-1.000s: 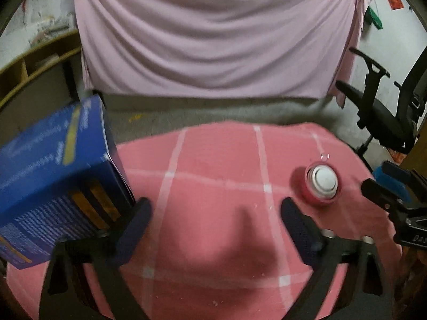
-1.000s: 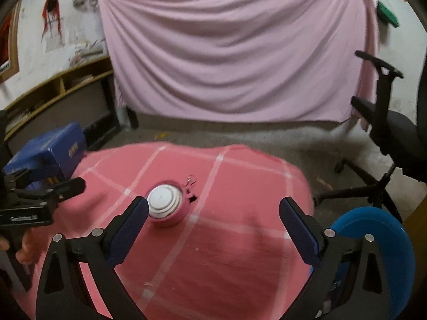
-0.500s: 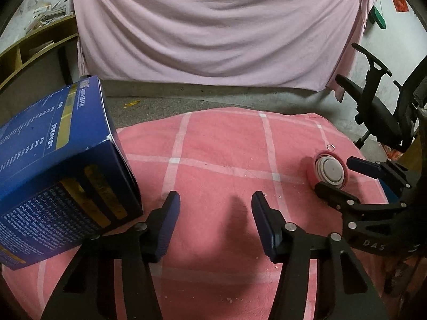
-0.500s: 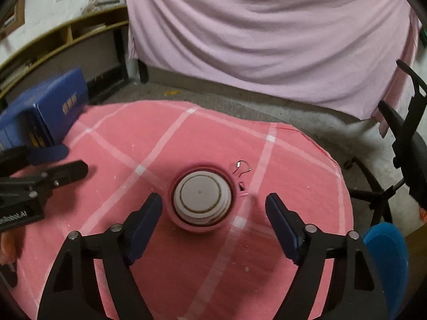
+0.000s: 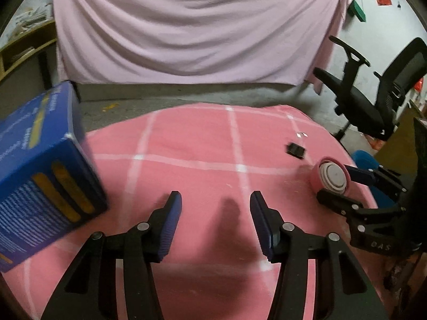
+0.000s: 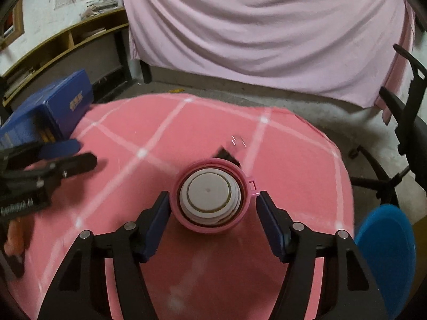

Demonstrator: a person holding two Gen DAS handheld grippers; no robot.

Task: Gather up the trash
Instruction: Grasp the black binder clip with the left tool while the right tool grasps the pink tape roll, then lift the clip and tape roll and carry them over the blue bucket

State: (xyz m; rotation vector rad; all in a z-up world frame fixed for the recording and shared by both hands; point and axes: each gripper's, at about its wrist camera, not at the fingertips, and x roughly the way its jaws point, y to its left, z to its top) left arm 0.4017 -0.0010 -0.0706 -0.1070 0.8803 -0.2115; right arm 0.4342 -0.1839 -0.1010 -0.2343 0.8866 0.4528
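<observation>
A pink cup with a white lid (image 6: 210,200) stands on the pink checked cloth (image 6: 165,138). My right gripper (image 6: 213,196) straddles it, its jaws closing, with a blue pad close to each side of the cup. The left wrist view shows the same cup (image 5: 332,177) at the right, between the right gripper's (image 5: 336,184) fingers. My left gripper (image 5: 216,197) hovers half open over bare cloth with nothing between its pads. A small black binder clip (image 6: 226,154) lies just beyond the cup.
A blue cardboard box (image 5: 40,181) sits at the table's left edge, close to my left gripper (image 6: 84,153). A blue round object (image 6: 384,253) stands below the table's right edge. Office chairs (image 5: 373,106) stand to the right, and a pink sheet (image 5: 186,26) hangs behind.
My right gripper has dropped forward over the cup and narrowed its jaws around it. The left jaws have narrowed from wide to half open. The binder clip now lies farther from the cup.
</observation>
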